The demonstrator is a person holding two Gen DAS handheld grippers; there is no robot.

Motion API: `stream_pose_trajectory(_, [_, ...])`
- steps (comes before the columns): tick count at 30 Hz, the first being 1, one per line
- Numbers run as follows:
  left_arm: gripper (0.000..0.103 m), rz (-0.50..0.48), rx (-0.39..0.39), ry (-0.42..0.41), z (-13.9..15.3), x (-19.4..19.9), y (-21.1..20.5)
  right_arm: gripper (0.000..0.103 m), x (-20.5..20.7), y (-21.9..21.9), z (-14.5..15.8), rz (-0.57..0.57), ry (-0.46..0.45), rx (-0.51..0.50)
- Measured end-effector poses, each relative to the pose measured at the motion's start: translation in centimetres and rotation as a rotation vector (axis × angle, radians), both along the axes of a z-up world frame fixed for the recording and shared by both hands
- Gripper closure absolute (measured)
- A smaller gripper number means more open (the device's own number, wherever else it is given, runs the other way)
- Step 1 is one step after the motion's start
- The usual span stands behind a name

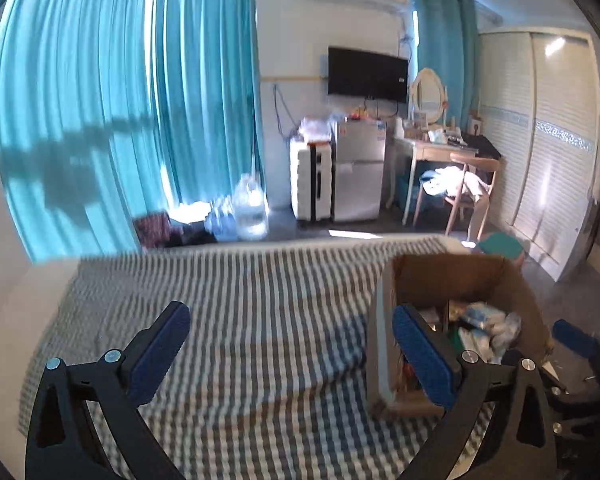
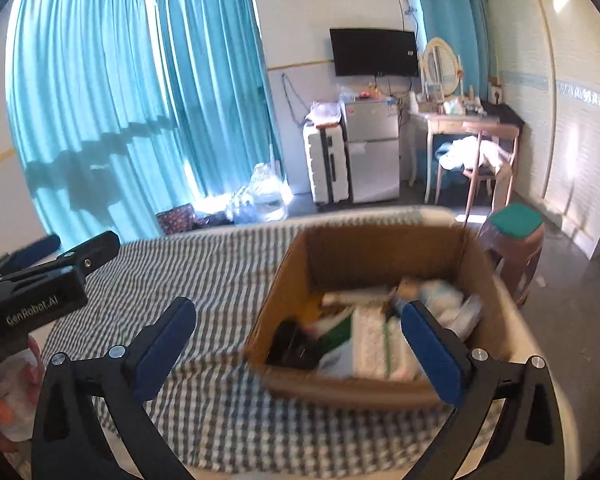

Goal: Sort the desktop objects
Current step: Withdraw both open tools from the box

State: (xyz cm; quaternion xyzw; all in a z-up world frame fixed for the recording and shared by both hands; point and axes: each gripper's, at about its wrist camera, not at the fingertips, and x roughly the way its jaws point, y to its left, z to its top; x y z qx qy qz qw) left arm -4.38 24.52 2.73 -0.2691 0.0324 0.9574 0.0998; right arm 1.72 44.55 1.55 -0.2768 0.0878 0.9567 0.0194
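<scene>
A cardboard box [image 2: 384, 312] of sorted items is seen on the striped bed [image 2: 220, 400], near its far right corner. The right gripper [image 2: 300, 344] is held nearer, just before the box; the left gripper [image 1: 288, 356] is held further left. Both are spread apart, empty.

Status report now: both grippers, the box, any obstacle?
Left gripper open, empty. Right gripper open, empty, above cardboard box. Box holds mixed items, on checkered cloth. No obstacle seen.
</scene>
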Motion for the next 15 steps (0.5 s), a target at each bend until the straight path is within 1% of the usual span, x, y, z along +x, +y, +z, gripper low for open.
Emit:
stream_pose_trajectory(2, [0.0, 0.045, 0.017, 0.001, -2.2, 0.6, -1.7, 0.0, -0.6, -0.9, -2.3, 0.017, -0.042, 0.002])
stream_pose_trajectory(3, [0.0, 0.077, 0.008, -0.007, -3.3, 0.7, -2.5, 0.0, -1.2, -1.4, -3.1, 0.035, -0.072, 0.01])
stream_pose_trajectory(5, [0.0, 0.099, -0.012, -0.024, -4.2, 1.0, -3.3, 0.0, -2.3, -2.1, -3.8, 0.038, -0.112, 0.048])
stream_pose_trajectory(6, [0.0, 0.102, -0.016, -0.05, -4.6, 0.6, -3.6, 0.0, -2.6, -2.3, -3.8, 0.033, -0.108, 0.06])
stream_pose_trajectory(8, [0.0, 0.111, -0.018, -0.077, -5.0, 0.3, -3.6, 0.0, -2.9, -2.4, -3.9, 0.035, -0.093, 0.04])
stream_pose_trajectory(10, [0.0, 0.139, -0.033, -0.089, -5.1, -0.1, -3.8, 0.0, -3.3, -2.3, -4.0, 0.022, -0.09, 0.016])
stream_pose_trajectory(15, [0.0, 0.171, -0.04, -0.113, -5.6, -0.3, -3.9, 0.0, -3.4, -2.3, -4.1, 0.02, -0.089, 0.016])
